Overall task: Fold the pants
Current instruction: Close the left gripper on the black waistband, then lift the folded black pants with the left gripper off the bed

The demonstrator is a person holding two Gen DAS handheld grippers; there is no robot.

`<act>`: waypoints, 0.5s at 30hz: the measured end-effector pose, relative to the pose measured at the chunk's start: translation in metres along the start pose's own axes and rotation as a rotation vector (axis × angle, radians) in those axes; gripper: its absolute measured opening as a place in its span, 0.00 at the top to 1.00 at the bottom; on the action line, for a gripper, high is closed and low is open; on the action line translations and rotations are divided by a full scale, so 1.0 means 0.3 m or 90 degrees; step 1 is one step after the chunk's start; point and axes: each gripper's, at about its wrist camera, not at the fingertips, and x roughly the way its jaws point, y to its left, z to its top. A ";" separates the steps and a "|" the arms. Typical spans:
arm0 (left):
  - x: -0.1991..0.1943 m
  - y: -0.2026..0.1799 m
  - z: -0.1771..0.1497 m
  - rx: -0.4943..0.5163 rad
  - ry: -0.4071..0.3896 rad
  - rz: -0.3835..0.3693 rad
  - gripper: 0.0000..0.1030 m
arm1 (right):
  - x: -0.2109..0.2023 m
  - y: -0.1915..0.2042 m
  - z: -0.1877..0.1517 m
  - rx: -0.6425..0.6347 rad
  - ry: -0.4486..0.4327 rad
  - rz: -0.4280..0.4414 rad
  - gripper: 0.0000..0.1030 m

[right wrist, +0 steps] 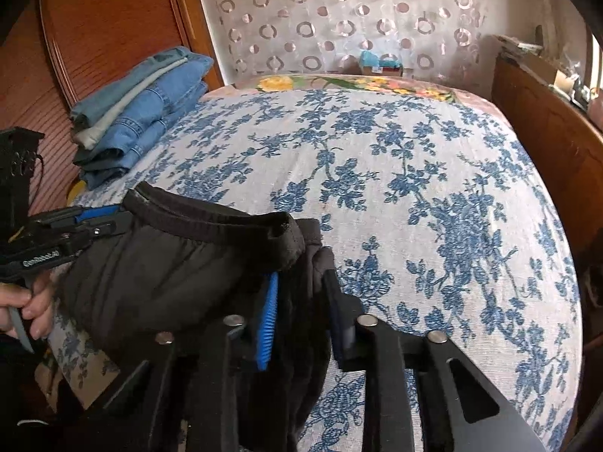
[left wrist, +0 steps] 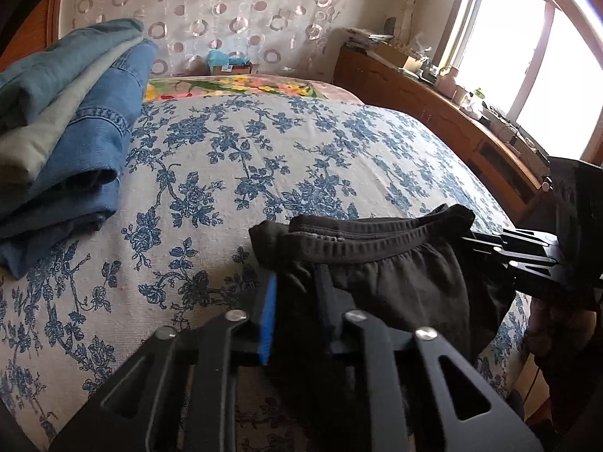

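The flowery bed cover [right wrist: 433, 188] lies wide and bare ahead, with lots of room to pass; a pile of folded jeans [left wrist: 75, 120] blocks the far left corner; a wooden cabinet [left wrist: 433, 109] walls the right side.

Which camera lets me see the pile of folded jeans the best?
The left wrist view. There the pile of folded jeans is close and big, so you can see its seams and layers. In the right wrist view the pile is farther off and smaller, beside the wooden headboard, but you see it whole.
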 end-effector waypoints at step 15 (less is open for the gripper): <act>-0.197 -0.079 0.020 0.021 -0.096 -0.016 0.92 | -0.168 0.047 -0.012 -0.008 -0.089 0.010 0.89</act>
